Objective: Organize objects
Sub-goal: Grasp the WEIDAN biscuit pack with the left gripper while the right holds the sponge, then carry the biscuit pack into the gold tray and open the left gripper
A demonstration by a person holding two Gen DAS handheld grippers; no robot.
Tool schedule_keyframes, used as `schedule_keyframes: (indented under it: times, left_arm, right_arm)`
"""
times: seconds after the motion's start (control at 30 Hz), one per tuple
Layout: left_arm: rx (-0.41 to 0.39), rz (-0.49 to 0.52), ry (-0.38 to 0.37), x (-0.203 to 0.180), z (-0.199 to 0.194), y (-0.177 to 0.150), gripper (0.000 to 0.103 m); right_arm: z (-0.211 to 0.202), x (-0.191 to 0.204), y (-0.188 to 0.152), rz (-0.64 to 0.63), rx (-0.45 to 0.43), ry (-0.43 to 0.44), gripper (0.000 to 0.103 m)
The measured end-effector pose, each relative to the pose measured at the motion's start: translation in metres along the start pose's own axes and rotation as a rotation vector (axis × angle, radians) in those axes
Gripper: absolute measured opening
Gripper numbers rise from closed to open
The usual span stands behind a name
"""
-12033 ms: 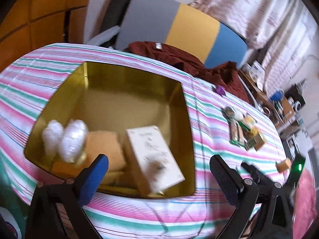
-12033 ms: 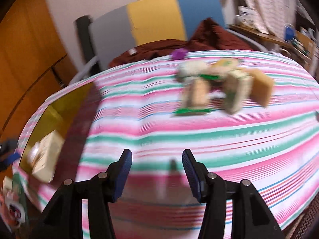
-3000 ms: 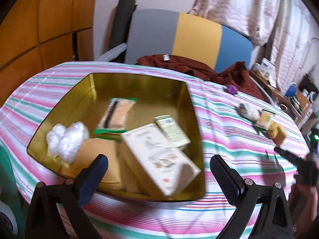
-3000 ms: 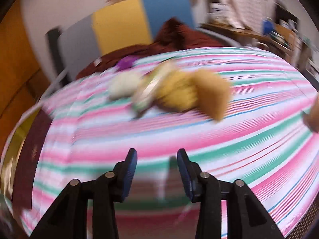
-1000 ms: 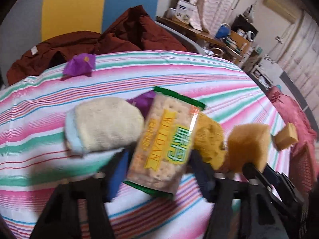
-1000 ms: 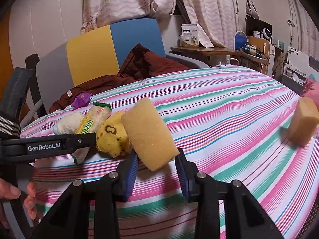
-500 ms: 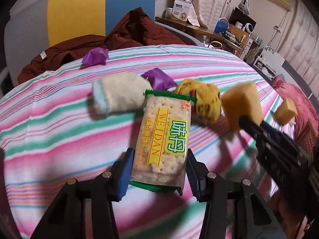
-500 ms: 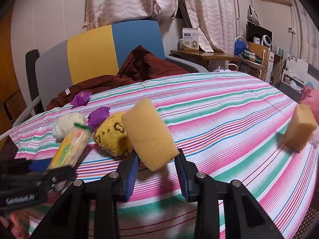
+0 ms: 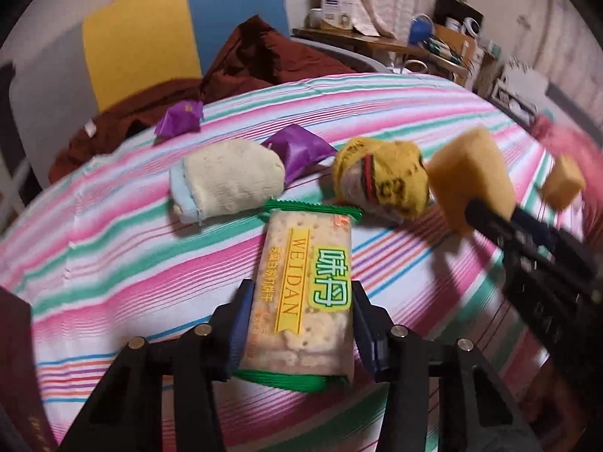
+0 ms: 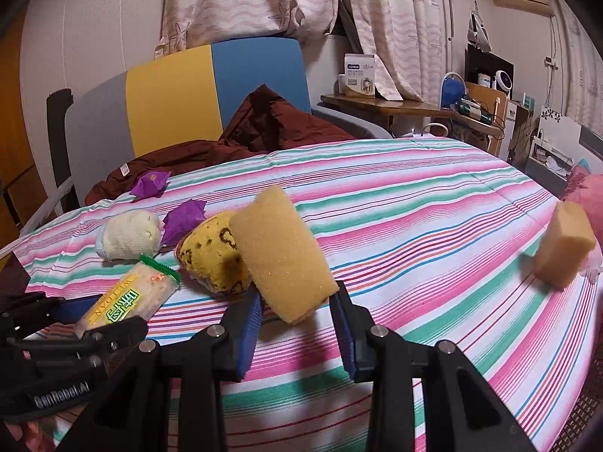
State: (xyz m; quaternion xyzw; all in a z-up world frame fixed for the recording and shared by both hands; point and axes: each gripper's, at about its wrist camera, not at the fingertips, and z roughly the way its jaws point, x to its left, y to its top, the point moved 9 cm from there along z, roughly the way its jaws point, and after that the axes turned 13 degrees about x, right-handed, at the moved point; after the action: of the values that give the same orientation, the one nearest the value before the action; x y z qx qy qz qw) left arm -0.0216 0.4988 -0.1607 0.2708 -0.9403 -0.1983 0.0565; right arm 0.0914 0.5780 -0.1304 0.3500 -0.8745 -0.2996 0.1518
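L gripper (image 9: pixel 299 324) is clamped on a cracker pack (image 9: pixel 305 293), its pads pressing both long sides. The label reads "WEIDAN" on a yellow band, w/ green Chinese characters beside it; green crimped ends. "GenRobot.AI" is printed on the L gripper body in the R wrist view.

R gripper (image 10: pixel 297 316) is narrow, pinching an orange sponge (image 10: pixel 282 256) that tilts up off the striped cloth (image 10: pixel 433 218).

Just beyond: a yellow pouch (image 9: pixel 380 184) w/ dark print, unreadable; a cream pouch (image 9: pixel 226 180); purple wrappers (image 9: pixel 297 148). A 2nd sponge (image 10: pixel 563 250) sits well apart, far R. At the back, a white box (image 10: pixel 358 75) on a shelf, text too small.
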Motion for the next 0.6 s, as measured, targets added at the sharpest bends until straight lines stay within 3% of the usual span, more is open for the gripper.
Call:
schedule_keyframes:
  times: [0.53, 0.6]
  left_arm:
    - [-0.072, -0.162, -0.125, 0.02, -0.058, -0.065, 0.049]
    - [-0.091, -0.162, -0.115, 0.025, -0.069, -0.073, 0.049]
  right_arm:
    - [-0.006, 0.012, 0.0, -0.061, -0.032, -0.037, 0.035]
    - [-0.008, 0.013, 0.0, -0.07, -0.041, -0.041, 0.035]
